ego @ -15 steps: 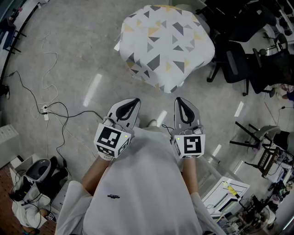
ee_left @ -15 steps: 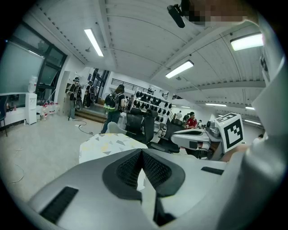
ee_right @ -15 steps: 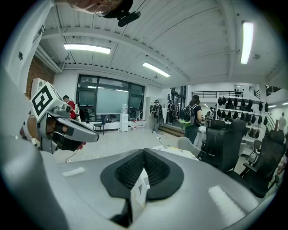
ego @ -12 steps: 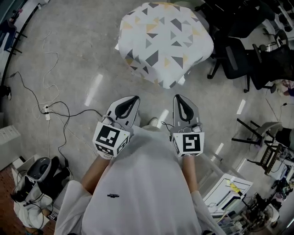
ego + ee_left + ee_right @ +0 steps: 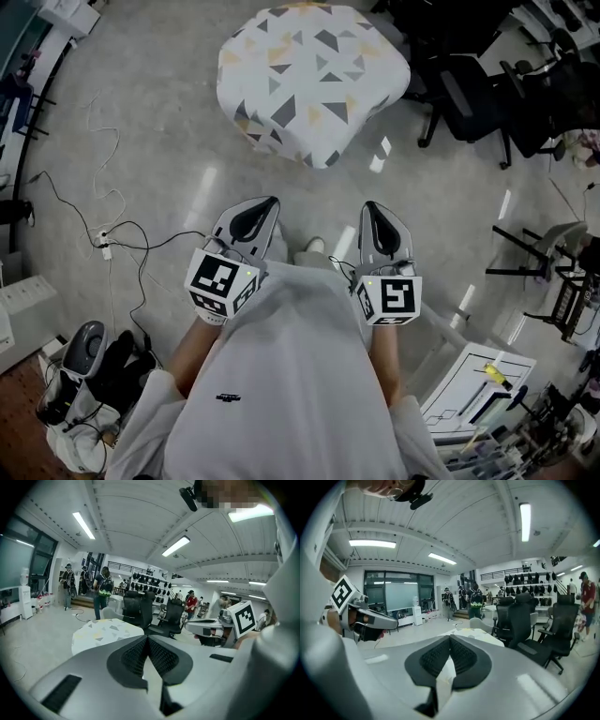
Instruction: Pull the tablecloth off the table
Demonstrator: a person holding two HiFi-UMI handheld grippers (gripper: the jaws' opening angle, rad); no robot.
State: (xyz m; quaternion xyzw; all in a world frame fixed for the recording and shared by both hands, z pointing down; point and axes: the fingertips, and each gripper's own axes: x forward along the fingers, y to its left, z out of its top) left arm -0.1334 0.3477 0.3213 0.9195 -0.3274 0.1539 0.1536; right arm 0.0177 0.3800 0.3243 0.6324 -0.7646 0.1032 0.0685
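A white tablecloth printed with grey and yellow triangles covers a small table ahead of me; the table itself is hidden under it. The same cloth shows as a pale mound in the left gripper view and just past the jaws in the right gripper view. My left gripper and right gripper are held side by side close to my body, well short of the cloth. Both are shut, pads pressed together with nothing between them.
Black office chairs stand to the right of the table. Cables and a power strip trail across the grey floor at left. A bag and helmet lie at lower left, a white cart at lower right. People stand far off.
The table with its cloth has shifted up and left in the head view, and the grippers sit slightly lower; both stay shut.
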